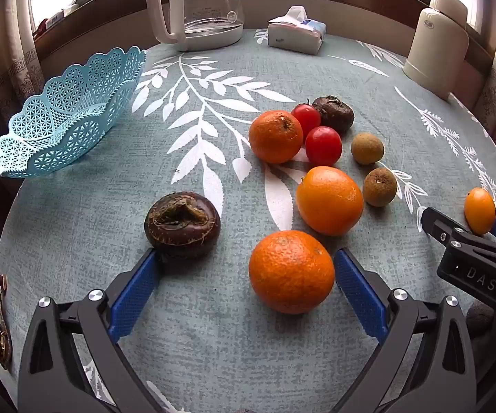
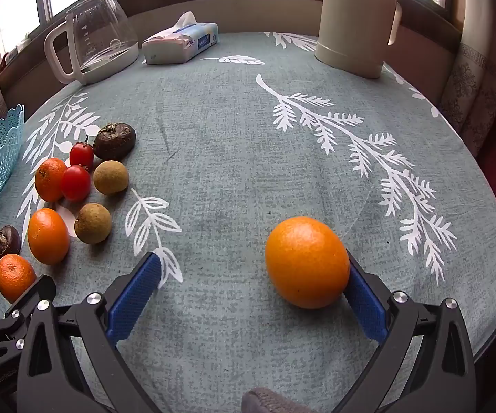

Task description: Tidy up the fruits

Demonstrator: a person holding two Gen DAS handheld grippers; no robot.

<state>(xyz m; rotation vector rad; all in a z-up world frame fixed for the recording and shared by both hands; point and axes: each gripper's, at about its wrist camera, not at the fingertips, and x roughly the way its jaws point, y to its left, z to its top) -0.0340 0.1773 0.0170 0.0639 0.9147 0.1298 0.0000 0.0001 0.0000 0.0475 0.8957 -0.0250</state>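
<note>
Clearly the sorting has barely begun: the blue lattice basket at the far left of the tabletop shows no fruit inside as far as its tilted bowl can be seen, and every fruit in view lies on the cloth. The left gripper has its fingers spread wide, with a dark water chestnut touching the tip of the left finger and a rough-skinned mandarin just beside the right finger; neither is clamped. Beyond them sits the main cluster: a smooth orange, another mandarin, two cherry tomatoes, a second water chestnut and two brown longans. The right gripper is also wide open, well apart from the cluster, with a small oval orange fruit, perhaps a kumquat, resting against its right finger and not yet gripped. By my judgement, practically all of the gathering is left to do.
</note>
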